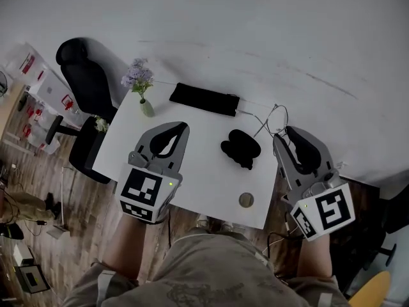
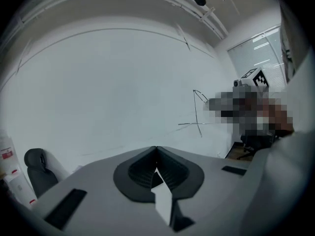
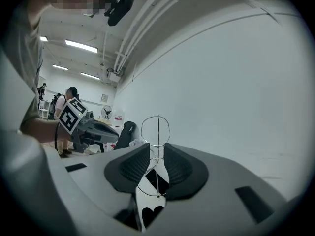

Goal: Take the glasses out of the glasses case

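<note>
Thin wire-framed glasses (image 1: 273,116) hang in the air over the table's right edge, pinched between the jaws of my right gripper (image 1: 287,132). In the right gripper view one round lens rim (image 3: 158,132) stands above the jaws of that gripper (image 3: 156,149), with the wire running down between the pads. A black glasses case (image 1: 241,148) lies on the white table (image 1: 204,171), between the two grippers and apart from both. My left gripper (image 1: 182,127) is raised over the table's left half, its jaws (image 2: 156,151) shut with nothing in them. From the left gripper view the glasses (image 2: 196,107) show as a thin wire.
A long flat black thing (image 1: 204,99) lies at the table's far edge. A small vase of pale flowers (image 1: 142,88) stands at the far left corner, and a round coin-like disc (image 1: 246,200) near the front edge. A black office chair (image 1: 86,88) stands left of the table.
</note>
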`<state>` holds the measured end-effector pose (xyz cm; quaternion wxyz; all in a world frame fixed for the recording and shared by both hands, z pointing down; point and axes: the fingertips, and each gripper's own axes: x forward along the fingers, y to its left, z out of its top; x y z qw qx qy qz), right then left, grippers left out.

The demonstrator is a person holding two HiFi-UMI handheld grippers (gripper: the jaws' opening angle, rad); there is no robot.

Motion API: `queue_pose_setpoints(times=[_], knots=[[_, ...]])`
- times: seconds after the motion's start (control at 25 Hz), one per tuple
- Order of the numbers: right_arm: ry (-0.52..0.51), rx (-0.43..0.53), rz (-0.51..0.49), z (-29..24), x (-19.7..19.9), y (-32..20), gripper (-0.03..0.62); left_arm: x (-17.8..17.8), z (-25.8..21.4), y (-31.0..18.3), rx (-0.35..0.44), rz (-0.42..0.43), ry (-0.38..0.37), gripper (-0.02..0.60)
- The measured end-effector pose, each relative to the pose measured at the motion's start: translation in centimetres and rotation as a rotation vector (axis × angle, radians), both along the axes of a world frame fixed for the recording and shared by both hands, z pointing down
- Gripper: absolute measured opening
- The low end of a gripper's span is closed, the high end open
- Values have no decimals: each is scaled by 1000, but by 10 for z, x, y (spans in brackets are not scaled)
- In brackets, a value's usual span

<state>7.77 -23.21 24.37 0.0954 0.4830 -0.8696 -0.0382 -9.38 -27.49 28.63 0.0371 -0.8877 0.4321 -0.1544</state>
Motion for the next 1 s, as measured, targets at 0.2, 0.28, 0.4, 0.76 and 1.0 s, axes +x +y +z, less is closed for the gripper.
queue_pose_setpoints(times=[0.2, 0.28, 0.4, 0.76, 1.0], knots=[[-8, -13, -7, 5, -5, 22, 107, 0, -6, 14, 13, 8, 31, 17], [-24, -30, -9, 10, -5, 30, 107, 1, -2, 18, 1, 1, 40, 17], [-43, -56, -6, 20, -5, 37, 107, 2, 6, 24, -22, -3, 48, 17], [-61, -114, 23, 60, -1, 44, 107, 8, 39, 39, -88, 4, 17, 17], [-81, -132, 26, 69, -1, 39, 107, 0, 59, 41, -131, -24, -4, 17]])
